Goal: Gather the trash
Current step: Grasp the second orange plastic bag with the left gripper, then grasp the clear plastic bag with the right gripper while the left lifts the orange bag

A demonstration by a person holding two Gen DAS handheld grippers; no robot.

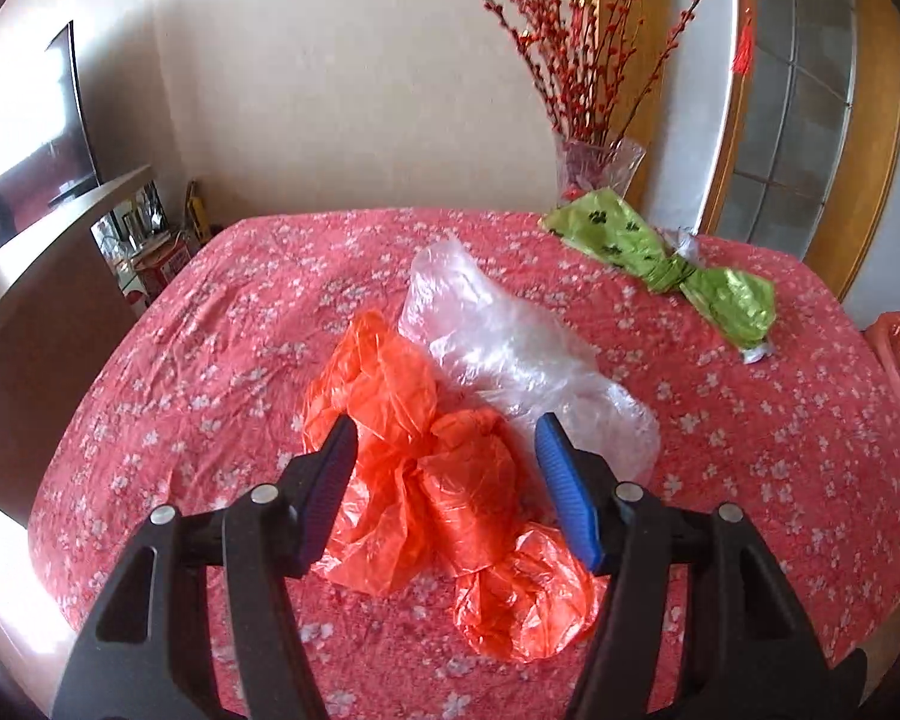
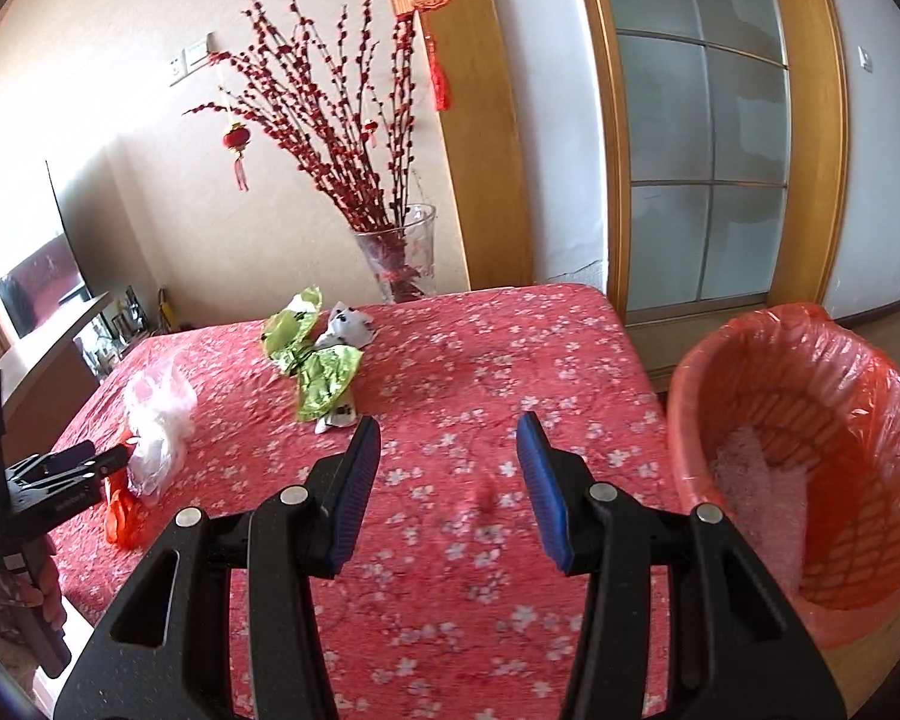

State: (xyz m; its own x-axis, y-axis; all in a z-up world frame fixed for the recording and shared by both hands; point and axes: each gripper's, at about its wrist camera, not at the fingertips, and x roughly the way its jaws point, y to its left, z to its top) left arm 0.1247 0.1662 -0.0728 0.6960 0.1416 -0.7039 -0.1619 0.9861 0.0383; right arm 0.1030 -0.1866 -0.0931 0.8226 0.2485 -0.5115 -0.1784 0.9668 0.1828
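Observation:
A crumpled orange plastic bag (image 1: 426, 480) lies on the red flowered tablecloth (image 1: 180, 372). My left gripper (image 1: 444, 438) is open, its jaws on either side of the orange bag, just above it. A clear plastic bag (image 1: 510, 342) lies right behind it, and a green wrapper with black paw prints (image 1: 660, 258) lies further back right. My right gripper (image 2: 450, 438) is open and empty over bare tablecloth (image 2: 480, 360). An orange-lined waste basket (image 2: 810, 468) stands off the table's right edge. In the right wrist view the left gripper (image 2: 114, 456) is at the far left by the clear bag (image 2: 156, 426) and orange bag (image 2: 120, 510).
A glass vase of red blossom branches (image 2: 402, 252) stands beyond the table's far edge. A white crumpled wrapper (image 2: 348, 324) lies beside the green wrapper (image 2: 312, 360). A TV (image 1: 36, 150) on a cabinet is at the left. A wooden-framed glass door (image 2: 702, 138) is behind the basket.

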